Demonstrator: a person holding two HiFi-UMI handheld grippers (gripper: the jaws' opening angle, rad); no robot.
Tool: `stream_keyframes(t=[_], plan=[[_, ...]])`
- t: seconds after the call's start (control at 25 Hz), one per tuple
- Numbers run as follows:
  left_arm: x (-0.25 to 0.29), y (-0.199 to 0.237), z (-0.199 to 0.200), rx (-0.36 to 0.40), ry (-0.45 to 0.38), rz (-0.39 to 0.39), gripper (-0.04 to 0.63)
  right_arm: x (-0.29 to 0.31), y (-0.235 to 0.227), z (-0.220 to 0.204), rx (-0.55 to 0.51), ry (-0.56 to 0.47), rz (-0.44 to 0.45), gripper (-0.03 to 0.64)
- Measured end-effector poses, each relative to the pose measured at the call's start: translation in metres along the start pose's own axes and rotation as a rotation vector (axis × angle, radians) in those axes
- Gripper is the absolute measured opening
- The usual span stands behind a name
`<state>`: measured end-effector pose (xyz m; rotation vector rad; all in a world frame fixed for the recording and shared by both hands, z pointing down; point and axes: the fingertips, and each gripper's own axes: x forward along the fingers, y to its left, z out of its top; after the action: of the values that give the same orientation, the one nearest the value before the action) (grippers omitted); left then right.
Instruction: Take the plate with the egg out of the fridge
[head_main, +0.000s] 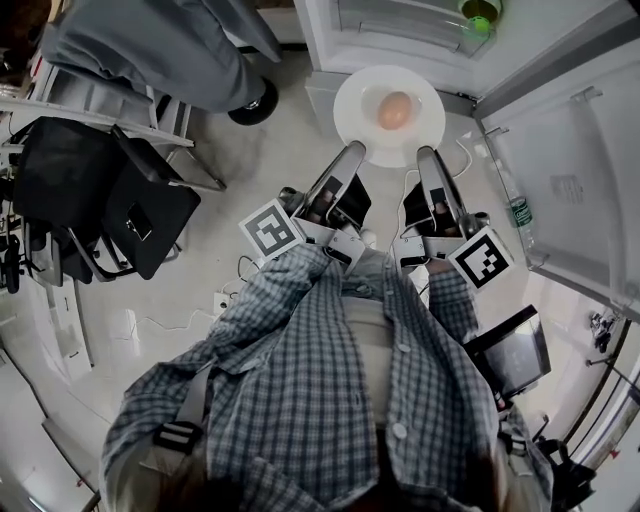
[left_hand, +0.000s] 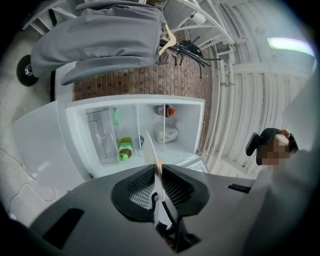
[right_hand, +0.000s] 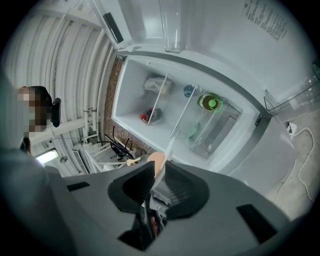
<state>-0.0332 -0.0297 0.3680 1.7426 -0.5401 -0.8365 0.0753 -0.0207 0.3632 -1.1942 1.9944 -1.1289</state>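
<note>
Outside the open fridge (left_hand: 80, 150), left gripper (head_main: 354, 149) and right gripper (head_main: 425, 153) clamp the plate (head_main: 355, 95) (egg (head_main: 395, 110) aboard).

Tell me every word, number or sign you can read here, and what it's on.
Nothing reads clearly.
Sticker on the fridge door: lines of print, too small and blurred to read.
Bottle label in the door shelf: too small to read.
Left marker cube and right marker cube: black-and-white square patterns, no letters.
Plate: no print seen.
</note>
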Motion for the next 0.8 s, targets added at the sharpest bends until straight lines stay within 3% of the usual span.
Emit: stream_keyframes(t=[0.8], plan=[[0.013,-0.005,0.006,-0.004,0.036,-0.035,0.051,0.006,0.006,0.01,-0.037,-0.041,-0.015,0.072]])
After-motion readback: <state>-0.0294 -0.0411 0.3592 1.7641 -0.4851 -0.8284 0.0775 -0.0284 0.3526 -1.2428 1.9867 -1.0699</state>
